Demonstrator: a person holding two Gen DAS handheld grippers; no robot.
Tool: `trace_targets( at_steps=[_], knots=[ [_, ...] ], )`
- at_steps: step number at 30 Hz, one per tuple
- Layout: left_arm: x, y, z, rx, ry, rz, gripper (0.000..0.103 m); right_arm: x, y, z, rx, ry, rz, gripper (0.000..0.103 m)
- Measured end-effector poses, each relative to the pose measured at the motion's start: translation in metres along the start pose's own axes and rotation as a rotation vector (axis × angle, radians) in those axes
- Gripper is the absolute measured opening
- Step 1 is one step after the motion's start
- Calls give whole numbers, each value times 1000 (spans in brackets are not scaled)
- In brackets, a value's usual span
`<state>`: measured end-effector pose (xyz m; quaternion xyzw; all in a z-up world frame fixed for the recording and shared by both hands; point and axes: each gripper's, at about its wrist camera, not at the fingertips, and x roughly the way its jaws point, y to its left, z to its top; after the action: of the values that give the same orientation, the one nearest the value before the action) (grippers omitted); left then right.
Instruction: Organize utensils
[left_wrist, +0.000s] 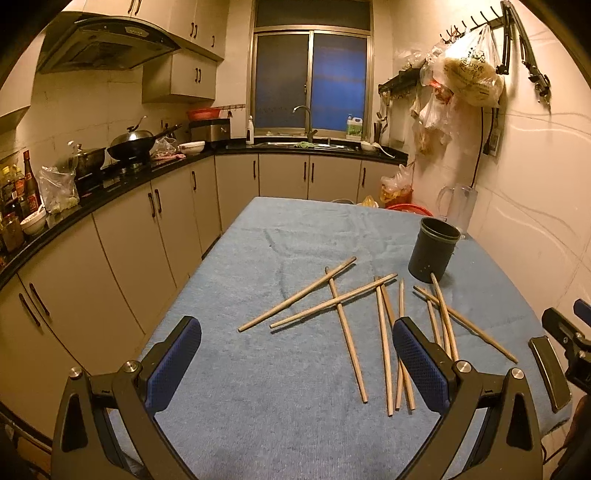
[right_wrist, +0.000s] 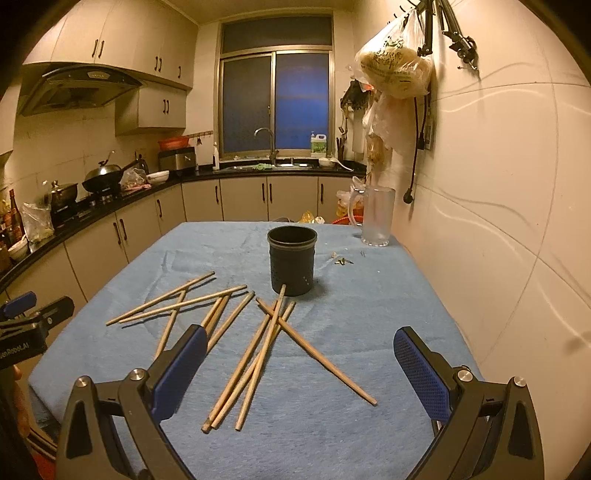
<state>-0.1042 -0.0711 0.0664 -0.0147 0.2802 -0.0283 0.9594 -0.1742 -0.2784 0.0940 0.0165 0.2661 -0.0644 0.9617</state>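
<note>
The left hand-held gripper (left_wrist: 297, 363) hangs low over the near end of the surface (left_wrist: 258, 424), its blue-padded fingers spread wide with nothing between them. In the left wrist view the chopsticks (left_wrist: 384, 347) lie loose on the blue cloth ahead and mostly to the right of its centre line; a few run roughly away from the camera beside the right finger (left_wrist: 421, 365), while two others cross them at a slant toward the left. The dark holder cup (left_wrist: 435, 255) stands upright beyond them, further right, with one stick's tip reaching its base. The other tool shows at the right edge. In the right wrist view, the right hand-held gripper (right_wrist: 301, 373) is likewise spread wide and empty, hovering above the cloth. Here a crossed bundle of chopsticks (right_wrist: 255, 362) lies almost straight ahead between its fingers, long axes pointing away toward the holder cup (right_wrist: 291, 260), which sits just left of centre. By my judgement the right side is nearer this bundle and better lined up with the cup; a stick lying along the view would want the wrist turned so the fingers close across it.
</note>
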Motion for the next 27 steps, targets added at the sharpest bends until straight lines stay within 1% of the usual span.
trace_targets(
  at_steps=[4, 8, 15, 18, 20, 21, 22, 24, 25, 26, 27],
  knots=[
    [8, -2, 2, 16, 13, -1, 103, 8, 1, 1, -23, 8, -22, 102],
    [17, -2, 4, 31, 24, -9, 103, 14, 1, 4, -39, 15, -24, 100],
    [41, 3, 18, 78, 78, -17, 103, 36, -6, 18, -54, 57, 30, 98],
    [54, 6, 28, 106, 104, -22, 103, 51, -14, 29, -19, 100, 78, 93],
    [62, 7, 34, 120, 119, -39, 103, 67, -21, 35, 11, 150, 115, 82],
    [67, 8, 38, 127, 128, -53, 103, 76, -24, 37, 29, 177, 137, 80],
    [72, 8, 41, 130, 139, -72, 103, 83, -25, 38, 42, 192, 157, 78],
    [83, 5, 50, 134, 164, -133, 102, 104, -34, 43, 88, 244, 217, 73],
    [88, 2, 54, 142, 174, -160, 101, 112, -35, 45, 94, 257, 232, 69],
    [95, -4, 58, 162, 185, -190, 96, 125, -38, 47, 106, 282, 258, 65],
    [103, -10, 62, 188, 192, -209, 87, 137, -39, 50, 115, 307, 279, 63]
  ],
)
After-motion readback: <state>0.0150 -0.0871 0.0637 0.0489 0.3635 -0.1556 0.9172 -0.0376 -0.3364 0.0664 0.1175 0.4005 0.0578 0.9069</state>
